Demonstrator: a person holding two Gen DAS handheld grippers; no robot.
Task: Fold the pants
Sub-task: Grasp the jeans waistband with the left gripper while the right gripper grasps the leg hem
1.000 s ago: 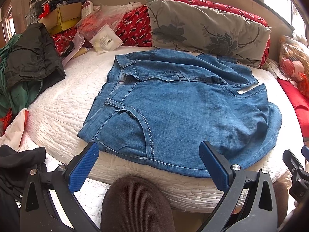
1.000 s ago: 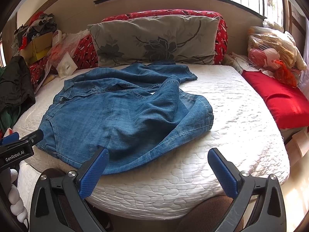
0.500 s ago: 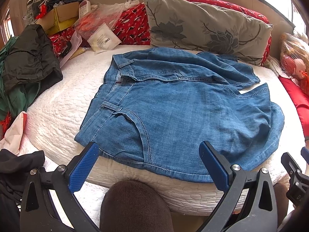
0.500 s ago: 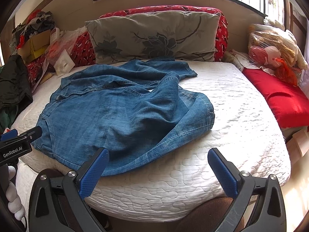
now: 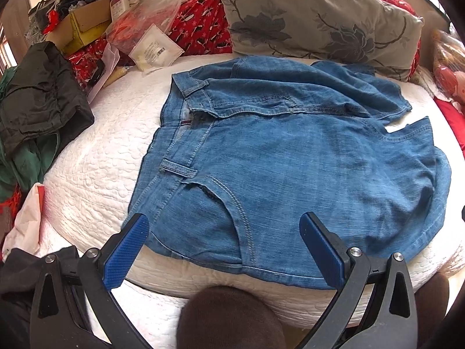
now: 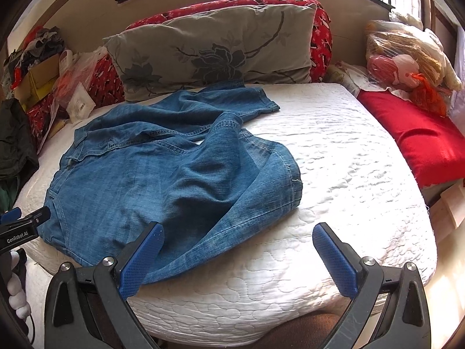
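Observation:
Blue denim pants (image 5: 290, 157) lie on a white quilted bed (image 5: 96, 174), waistband to the left, legs folded back over themselves into a loose bundle. They also show in the right wrist view (image 6: 162, 171). My left gripper (image 5: 223, 247) is open and empty, just above the near hem by the front pocket. My right gripper (image 6: 238, 256) is open and empty, over the near bed edge, its left finger (image 6: 142, 258) above the pants' lower fold. The left gripper's tip (image 6: 23, 221) shows at the far left of the right wrist view.
A grey floral pillow (image 5: 316, 20) and red bolster (image 6: 319, 37) line the back. Dark clothes (image 5: 37, 93), a cardboard box (image 5: 84, 26) and plastic bags (image 5: 145, 35) crowd the left. A red cushion (image 6: 418, 133) and bagged items (image 6: 407, 58) sit right. My knee (image 5: 229, 317) is below.
Both grippers have moved forward and slightly lower toward the pants' near edge. The pants have not moved. Both grippers stay open.

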